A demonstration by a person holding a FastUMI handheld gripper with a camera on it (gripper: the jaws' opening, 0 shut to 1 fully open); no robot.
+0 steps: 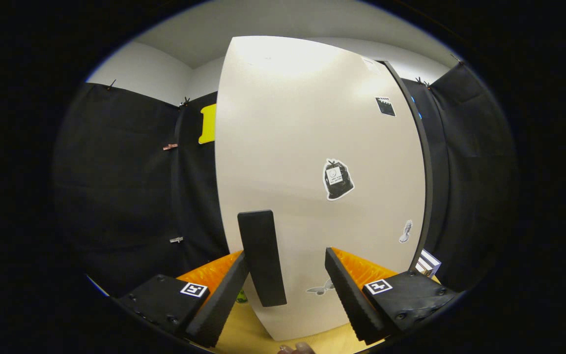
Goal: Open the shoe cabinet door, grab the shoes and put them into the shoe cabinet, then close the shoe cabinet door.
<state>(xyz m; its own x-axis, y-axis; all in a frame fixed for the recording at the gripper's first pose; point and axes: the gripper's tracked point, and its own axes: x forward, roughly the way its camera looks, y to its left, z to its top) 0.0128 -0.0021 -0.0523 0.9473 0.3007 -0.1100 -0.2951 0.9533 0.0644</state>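
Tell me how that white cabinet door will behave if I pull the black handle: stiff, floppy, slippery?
The cabinet door looks like a flat rigid panel, so it likely swings rather than flexes. Its glossy face seems slippery; the handle, between the open gripper fingers, seems the surer grip.

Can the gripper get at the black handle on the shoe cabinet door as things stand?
Probably yes. The gripper is open, and the black handle stands between its fingers, close to the left one, on the white cabinet door. Nothing lies between them.

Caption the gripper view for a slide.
Open gripper faces the white cabinet door, its black handle between the fingers.
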